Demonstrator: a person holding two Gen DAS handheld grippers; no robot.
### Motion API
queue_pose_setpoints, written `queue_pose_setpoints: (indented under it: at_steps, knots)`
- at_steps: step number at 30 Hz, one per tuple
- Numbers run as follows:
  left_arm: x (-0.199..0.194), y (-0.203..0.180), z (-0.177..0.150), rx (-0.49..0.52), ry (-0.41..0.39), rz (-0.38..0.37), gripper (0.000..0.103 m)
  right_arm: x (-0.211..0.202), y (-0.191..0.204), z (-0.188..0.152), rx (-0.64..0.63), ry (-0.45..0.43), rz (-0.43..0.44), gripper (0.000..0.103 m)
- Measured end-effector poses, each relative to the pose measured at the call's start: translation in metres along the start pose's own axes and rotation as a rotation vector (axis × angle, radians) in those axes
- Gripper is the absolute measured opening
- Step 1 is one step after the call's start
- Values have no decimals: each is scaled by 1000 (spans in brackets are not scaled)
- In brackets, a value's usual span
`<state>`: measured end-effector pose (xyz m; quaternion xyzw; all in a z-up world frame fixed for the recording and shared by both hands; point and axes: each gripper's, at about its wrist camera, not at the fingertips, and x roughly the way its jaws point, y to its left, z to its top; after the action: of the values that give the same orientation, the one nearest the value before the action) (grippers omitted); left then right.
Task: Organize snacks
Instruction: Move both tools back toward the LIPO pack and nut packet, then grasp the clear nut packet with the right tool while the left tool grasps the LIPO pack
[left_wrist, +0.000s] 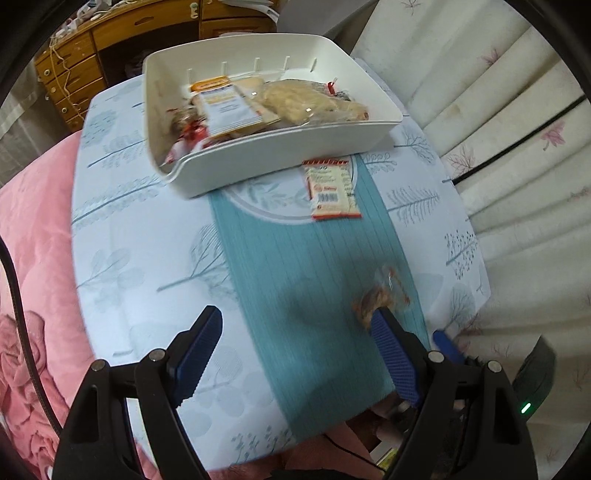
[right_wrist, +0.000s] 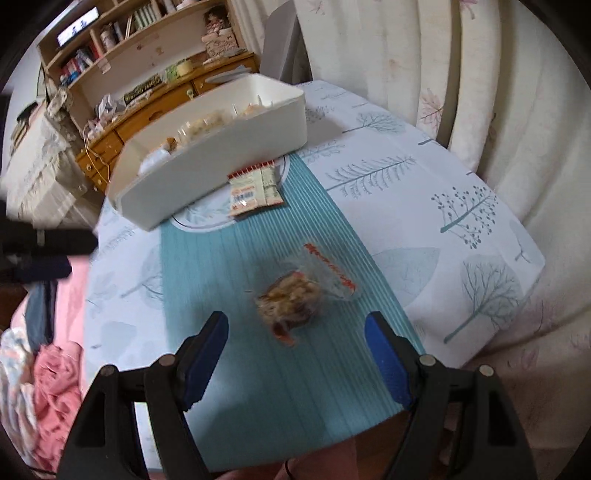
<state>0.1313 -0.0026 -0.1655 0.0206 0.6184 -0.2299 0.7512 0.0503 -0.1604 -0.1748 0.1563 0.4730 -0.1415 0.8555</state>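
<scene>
Both grippers over the table, both pointing steeply down, frames a bit motion-blurred.

Left gripper (left_wrist: 295, 332): jaws spread wide, nothing between them, only the teal runner (left_wrist: 314, 295) underneath. Released, holding nothing. A clear bag of brown snacks (left_wrist: 380, 295) lies on the runner just ahead of its right finger, partly hidden behind that fingertip; cannot tell whether the finger touches it. Further ahead and slightly right, a flat white-and-red packet (left_wrist: 332, 188) lies on the runner, its far end just beside the near wall of the white bin (left_wrist: 277, 155). The bin sits well ahead of the gripper and already holds several packets: an orange-labelled one (left_wrist: 229, 107) and a pale bulky bag (left_wrist: 314, 99) to the right of it.

Right gripper (right_wrist: 295, 328): jaws also apart, empty, not clamping anything. The clear snack bag (right_wrist: 291, 299) sits on the teal runner (right_wrist: 258, 369) just ahead of the fingertips, roughly centred on the gap but not inside it; its red-printed open end (right_wrist: 332, 269) points away to the right. The white-and-red packet (right_wrist: 255, 192) is further ahead, against the white bin (right_wrist: 207, 173), which is ahead and left.

Table has a tree-print cloth (right_wrist: 424, 206). Pink bedding (left_wrist: 37, 258) to the left of the left gripper, curtain (left_wrist: 498, 92) to its right.
</scene>
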Motion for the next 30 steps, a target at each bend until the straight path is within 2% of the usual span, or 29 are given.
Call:
queue_pose_setpoints:
  at_steps: [8, 13, 23, 24, 26, 30]
  knots:
    - [51, -26, 44, -17, 21, 2, 82, 33, 0, 4, -147, 19, 23, 77]
    - [95, -43, 72, -16, 64, 52, 83, 46, -3, 15, -248, 10, 36, 77]
    - [146, -65, 106, -12, 105, 96, 83, 64, -18, 40, -318, 15, 143, 76]
    - [151, -67, 110, -14, 107, 105, 83, 65, -20, 42, -319, 18, 154, 75]
    - [157, -68, 114, -24, 111, 114, 83, 72, -24, 48, -331, 37, 157, 61]
    - [169, -66, 122, -51, 123, 133, 83, 84, -36, 59, -327, 75, 187, 53]
